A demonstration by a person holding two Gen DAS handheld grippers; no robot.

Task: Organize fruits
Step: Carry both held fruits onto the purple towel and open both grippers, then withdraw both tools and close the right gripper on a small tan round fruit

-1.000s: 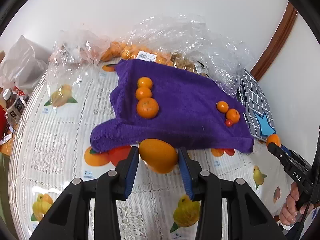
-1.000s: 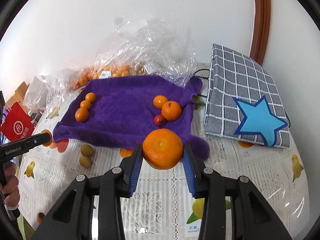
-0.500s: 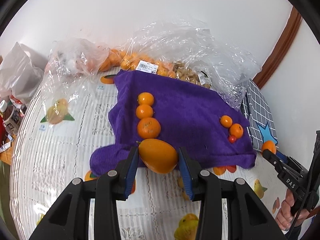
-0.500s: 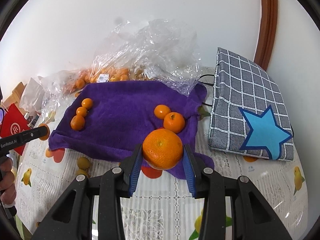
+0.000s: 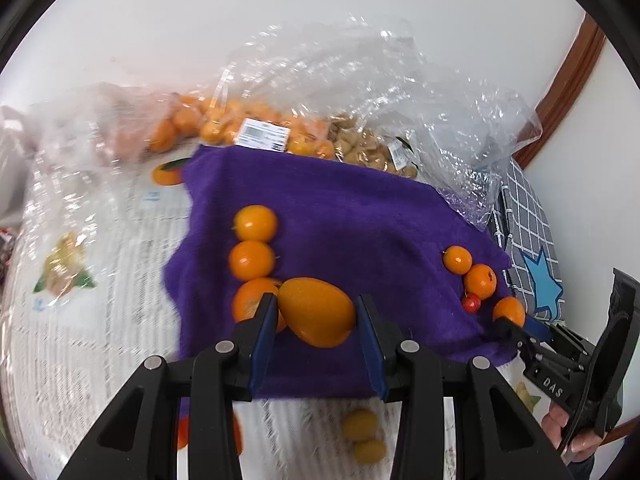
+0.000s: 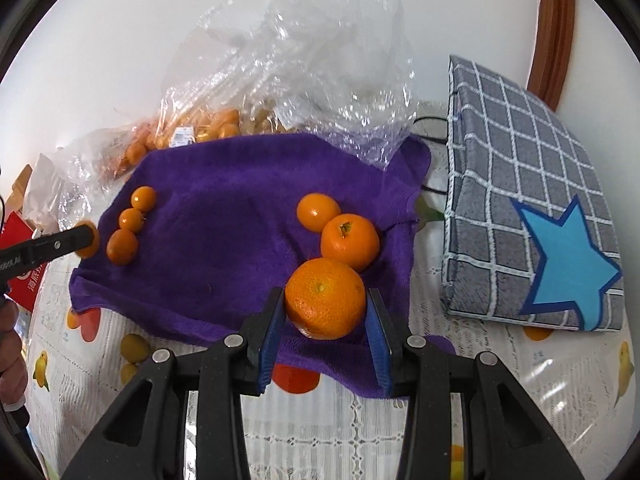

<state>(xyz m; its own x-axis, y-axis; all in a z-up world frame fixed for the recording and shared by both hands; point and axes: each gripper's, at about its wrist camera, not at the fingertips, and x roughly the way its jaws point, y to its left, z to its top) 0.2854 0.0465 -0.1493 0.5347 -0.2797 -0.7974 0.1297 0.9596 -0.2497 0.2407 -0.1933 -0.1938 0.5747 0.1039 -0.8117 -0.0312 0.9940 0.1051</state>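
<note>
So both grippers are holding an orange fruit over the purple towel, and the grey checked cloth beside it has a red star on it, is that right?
Not quite. The star on the grey checked cloth is blue, not red, as the right wrist view shows. The rest holds: the left gripper and the right gripper each hold an orange fruit over the purple towel.

A worktop (image 6: 500,364) is covered by a white lace-patterned cloth printed with fruit pictures, under a clear film. A grey checked fabric bag (image 6: 516,184) with a blue star (image 6: 570,264) is laid flat at the right, beside a dark cable (image 6: 430,120). A red carton (image 6: 25,280) with white characters is seen at the left edge, a white plastic bag (image 6: 42,188) behind it. A brown wooden frame (image 6: 554,28) is set against the white wall (image 6: 120,20).
</note>
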